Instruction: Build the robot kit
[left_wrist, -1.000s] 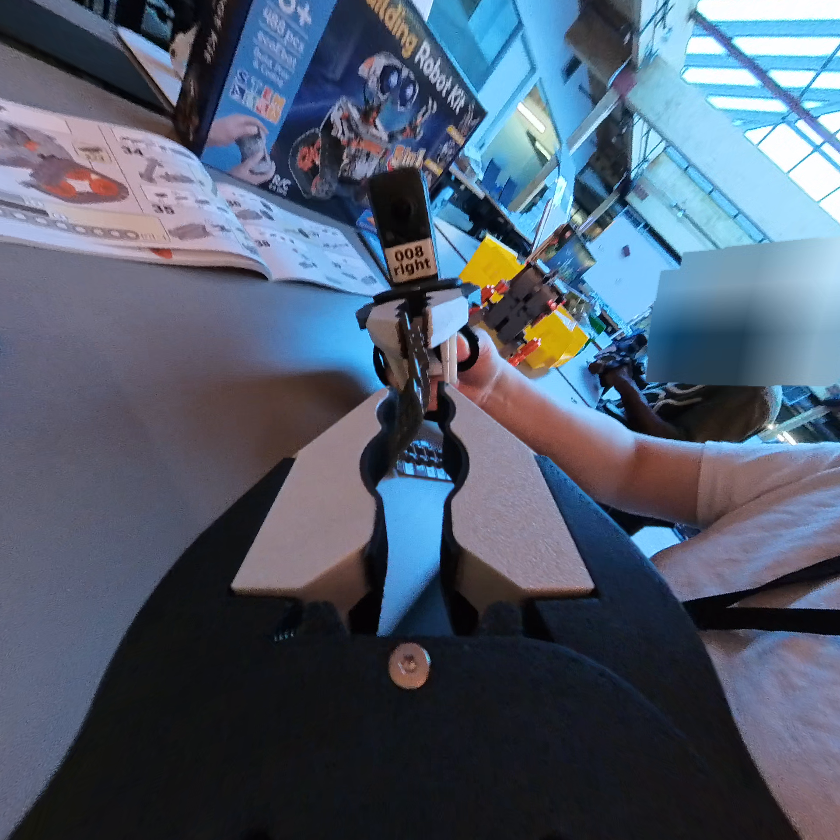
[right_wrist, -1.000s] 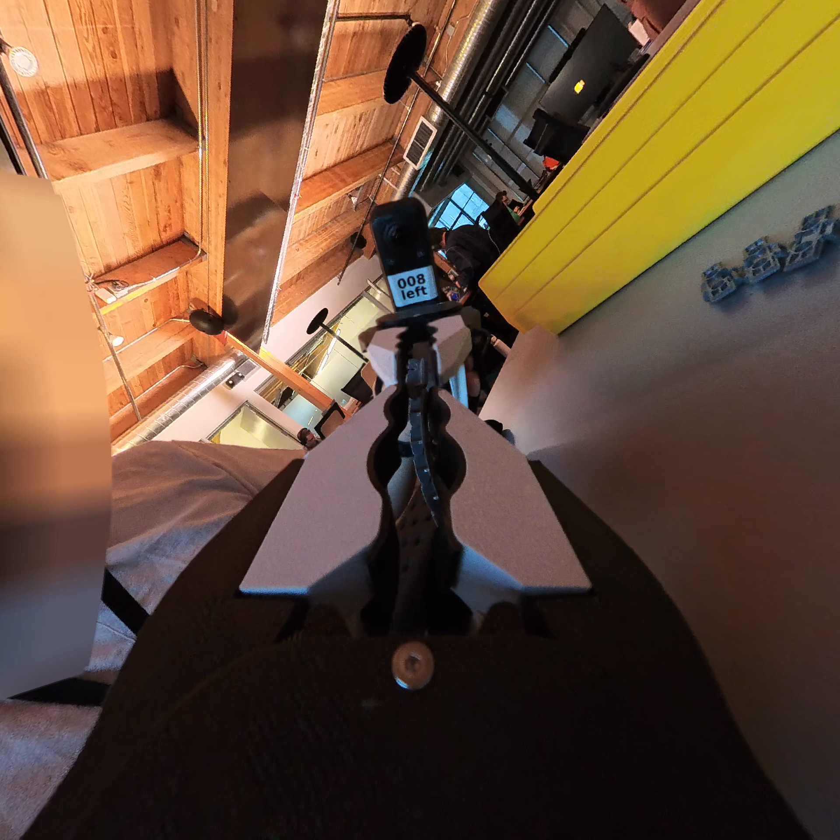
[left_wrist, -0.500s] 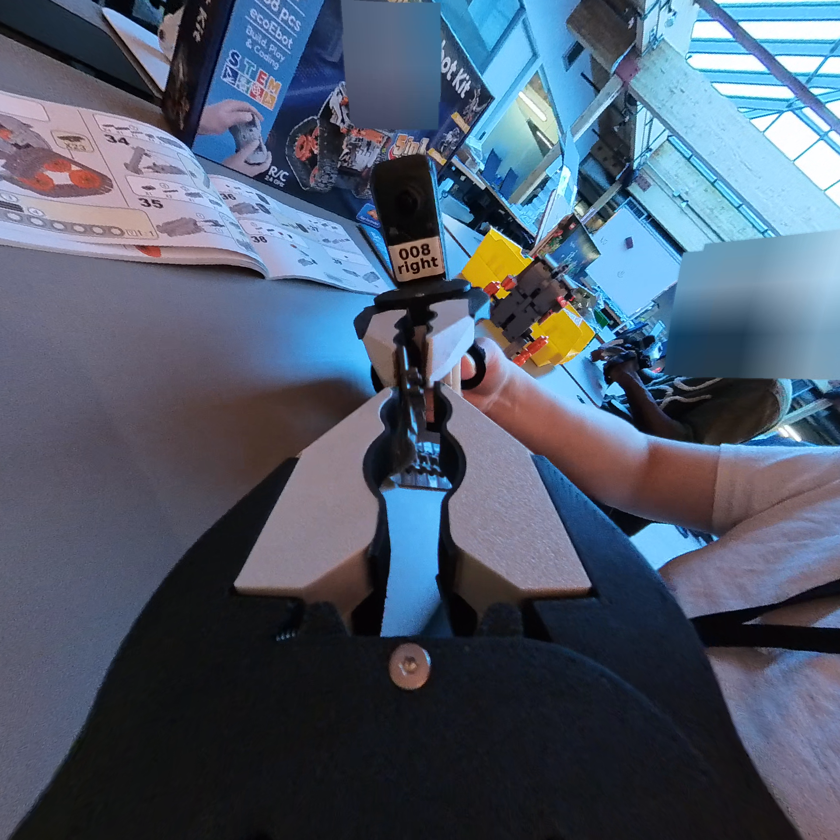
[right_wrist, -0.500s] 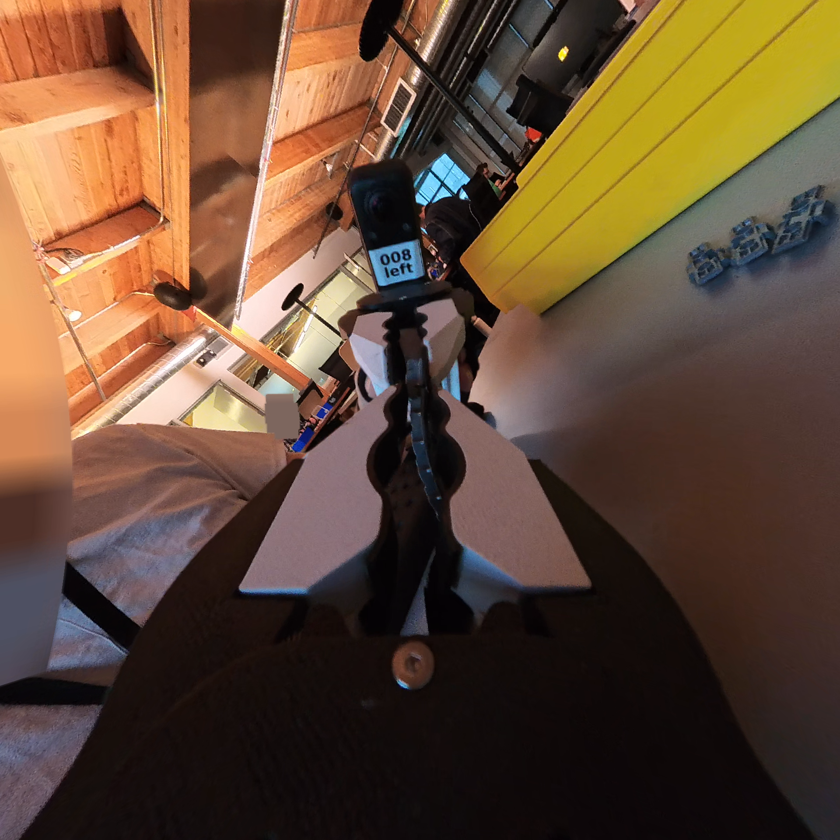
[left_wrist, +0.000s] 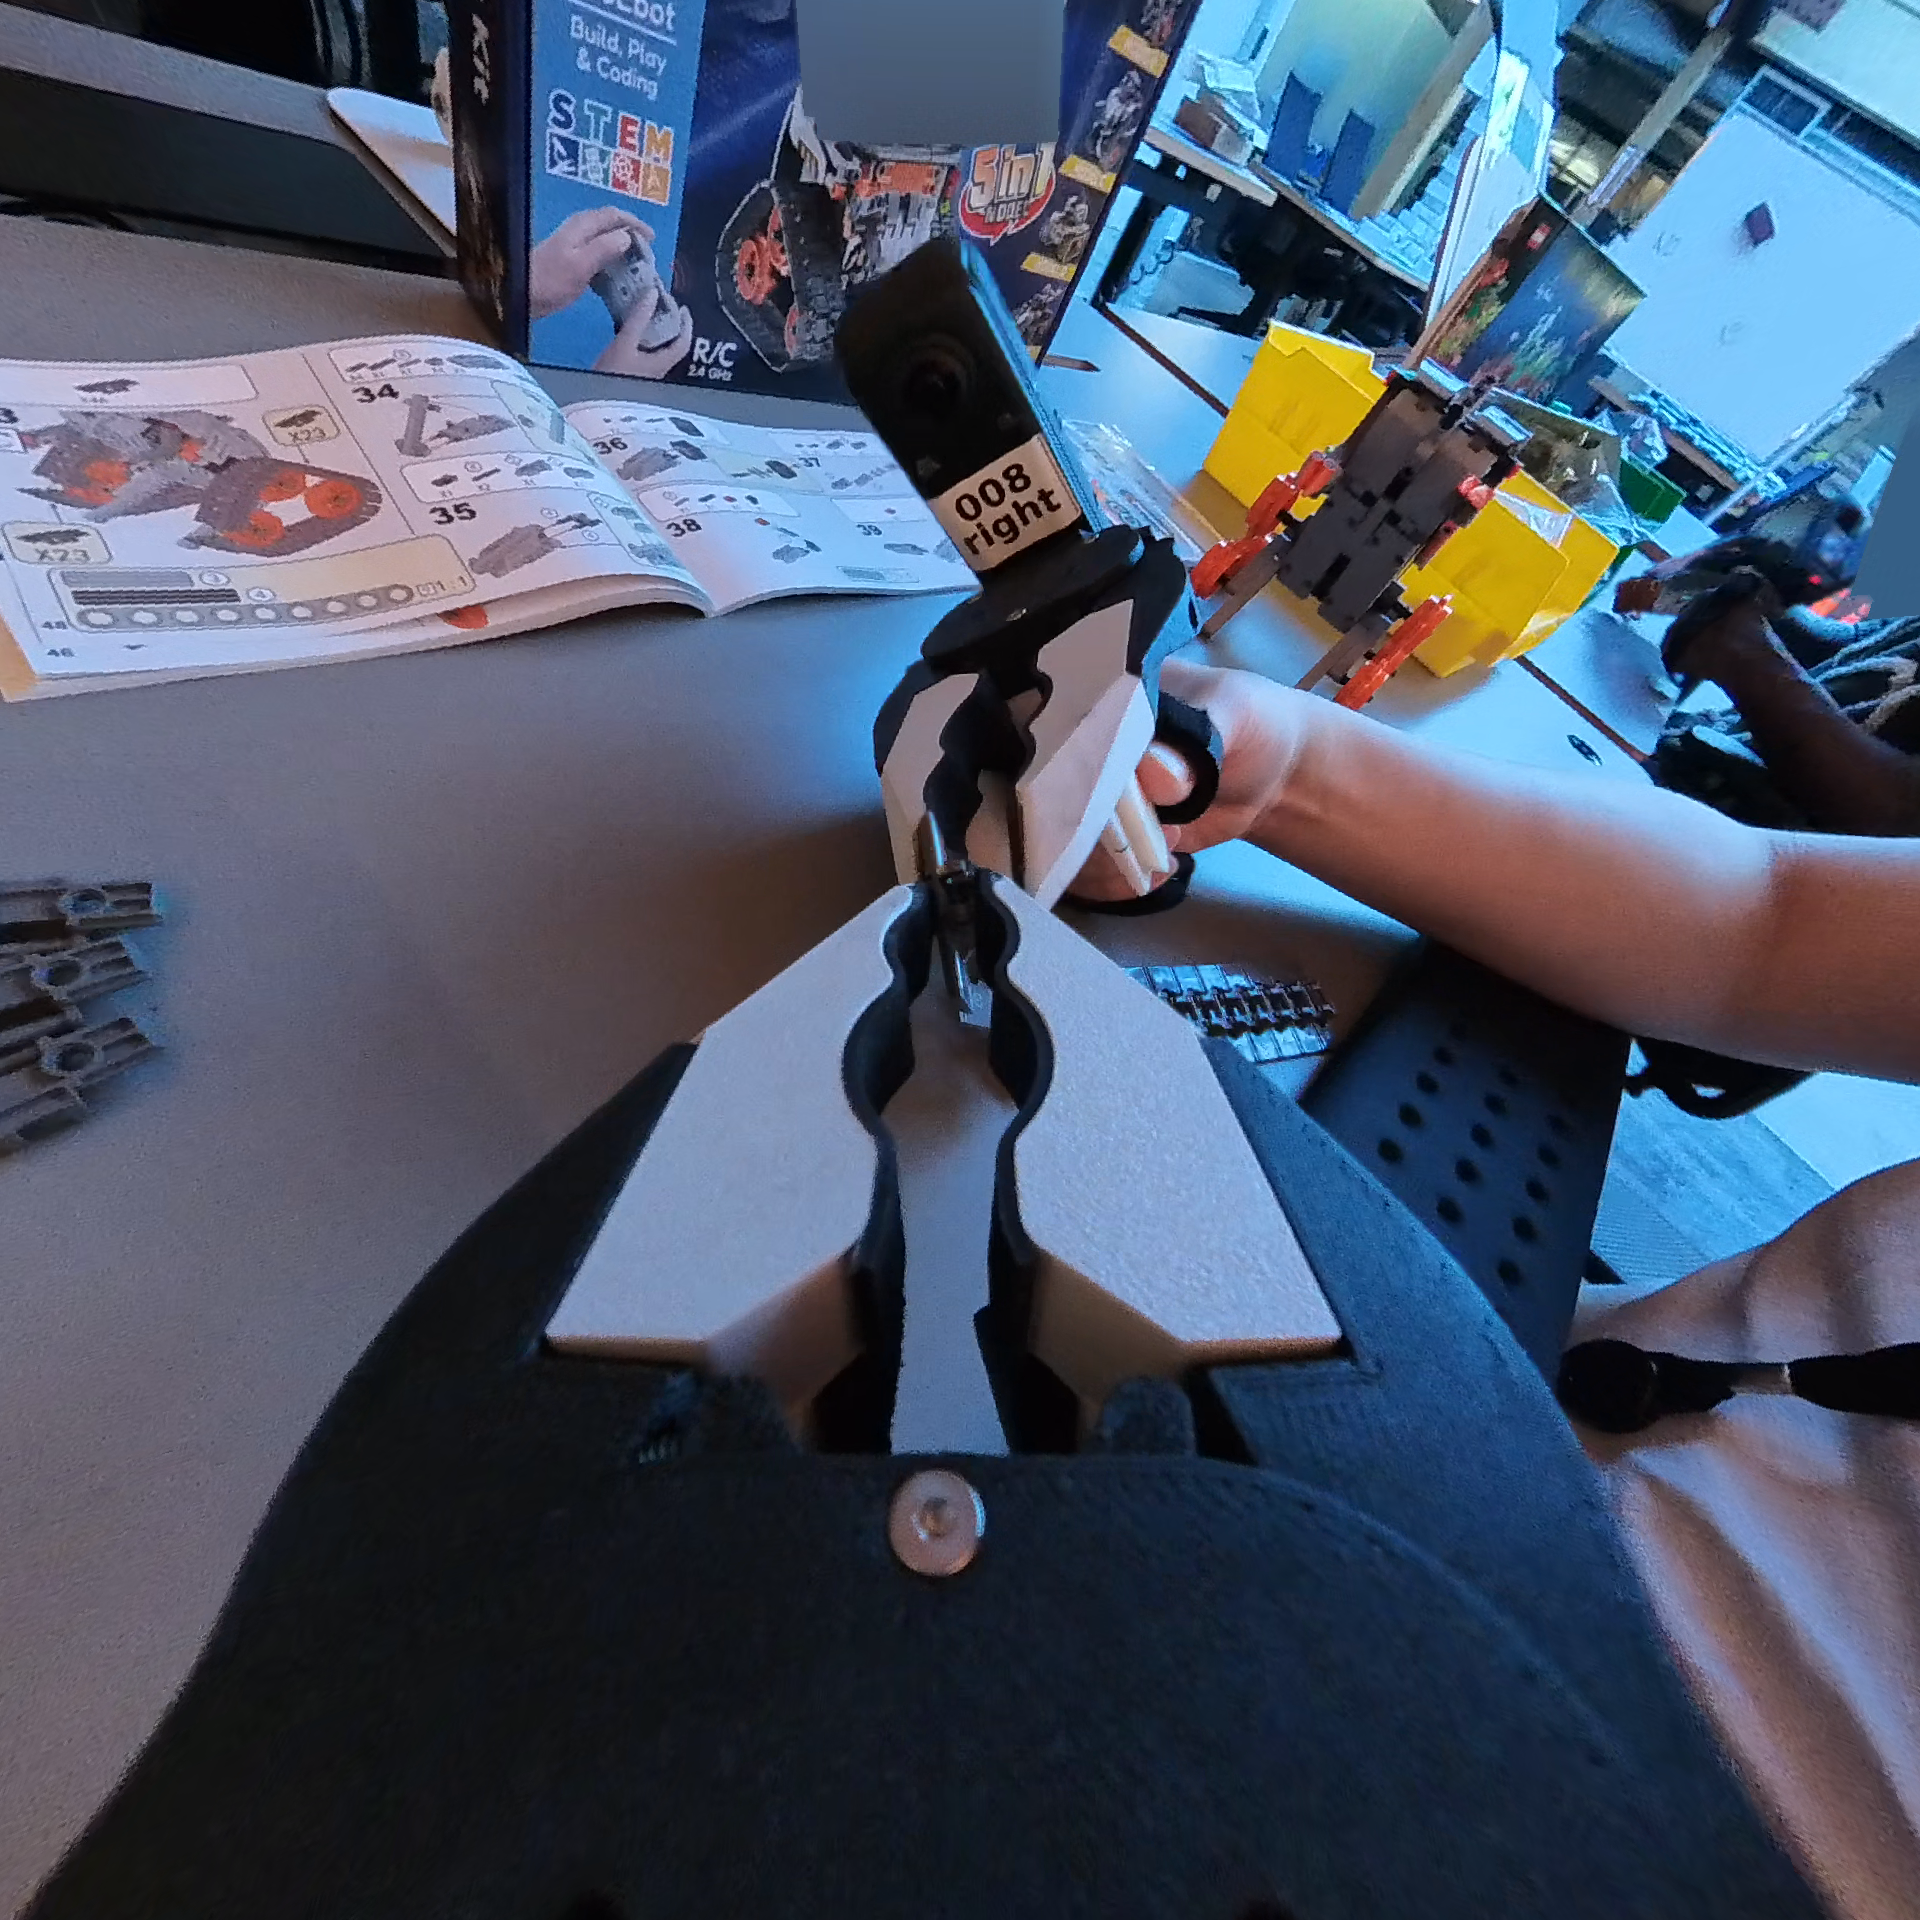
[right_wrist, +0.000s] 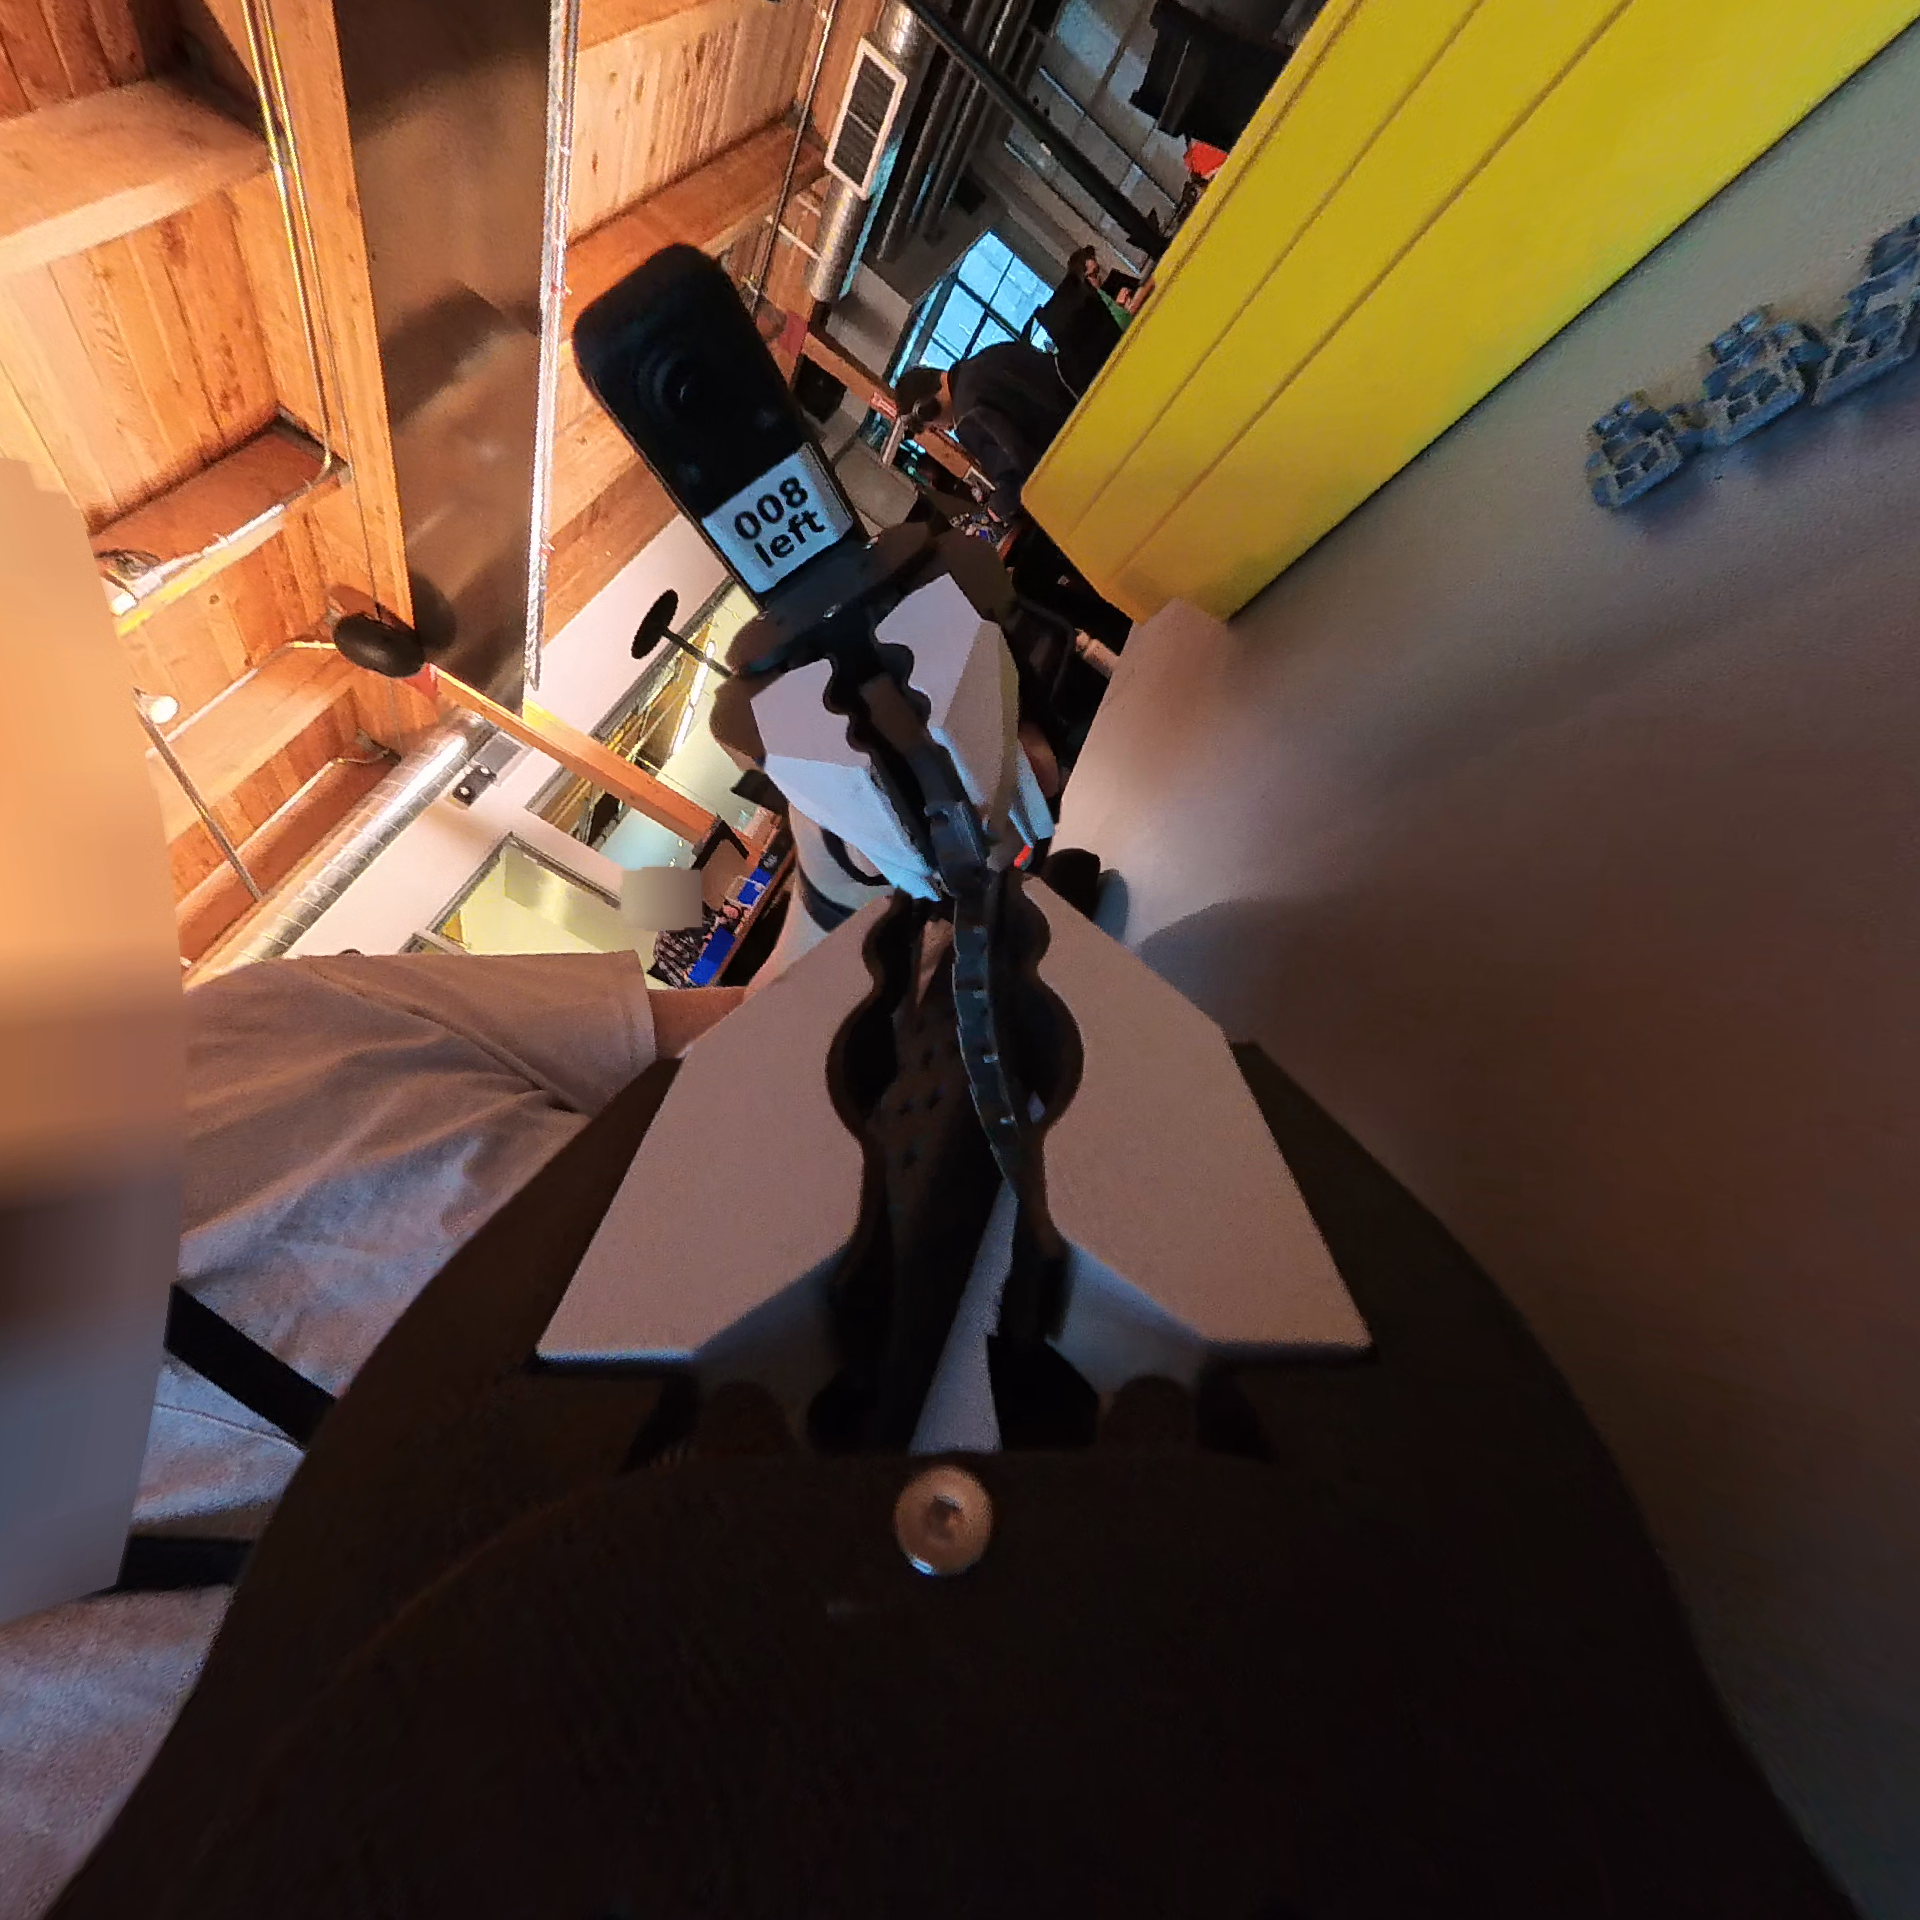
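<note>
My left gripper (left_wrist: 951, 899) is shut on the end of a black toy track strip (left_wrist: 964, 966), just above the grey table (left_wrist: 416, 883). My right gripper (left_wrist: 951, 847) faces it tip to tip, held by a hand (left_wrist: 1236, 748), and is shut on the same strip. In the right wrist view the track strip (right_wrist: 987, 1049) runs edge-on between the fingers of my right gripper (right_wrist: 961, 914) and into the left gripper (right_wrist: 951, 842) opposite. How far the strip reaches inside each gripper is hidden.
An open instruction booklet (left_wrist: 364, 499) and a blue kit box (left_wrist: 644, 197) lie at the back left. A grey-and-orange model (left_wrist: 1371, 520) stands by yellow bins (left_wrist: 1496, 582). Another track piece (left_wrist: 1236, 1013) and grey beams (left_wrist: 62, 997) lie on the table. A black perforated chair (left_wrist: 1455, 1122) is at right. The grippers are tip to tip, or close to it.
Both grippers have stayed shut on the strip. Both have tilted, and the left wrist view now looks down at the table, bringing the beams and the loose track piece into view.
</note>
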